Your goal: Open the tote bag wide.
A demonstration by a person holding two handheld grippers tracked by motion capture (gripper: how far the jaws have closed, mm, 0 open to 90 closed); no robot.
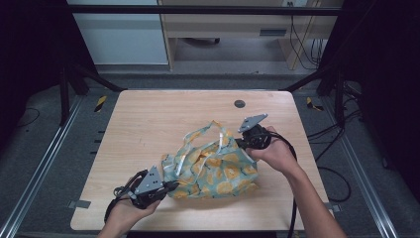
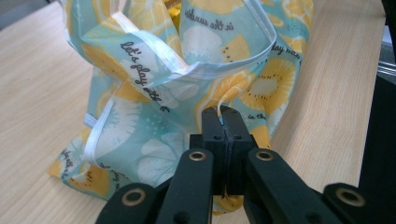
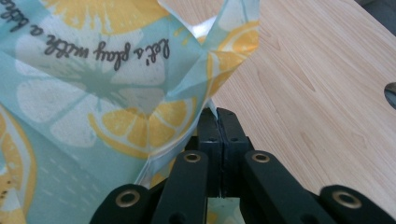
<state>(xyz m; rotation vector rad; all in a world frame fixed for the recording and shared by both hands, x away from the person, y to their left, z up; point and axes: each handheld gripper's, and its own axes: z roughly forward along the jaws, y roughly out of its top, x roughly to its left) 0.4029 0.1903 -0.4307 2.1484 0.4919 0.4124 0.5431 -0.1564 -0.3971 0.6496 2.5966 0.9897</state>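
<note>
Fabric bag: pinched at both ends, mid-bench

High view: fabric bag (image 1: 213,166) crumpled on bench (image 1: 148,124); left gripper (image 1: 168,186) and right gripper (image 1: 241,143) at opposite edges.
Left gripper view: jaws clamped on bag edge, white trim legible.
Right gripper view: jaws closed on a fold.
Likely next: pull apart, spread flat.

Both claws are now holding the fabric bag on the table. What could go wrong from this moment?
1. The left claw pinches only a thin edge of the bag, so the fabric may slip out if pulled.
2. The right claw also grips a narrow fold; pulling the two apart might strain or tear the fabric.
3. The loose white-trimmed handle could snag a claw.
</note>
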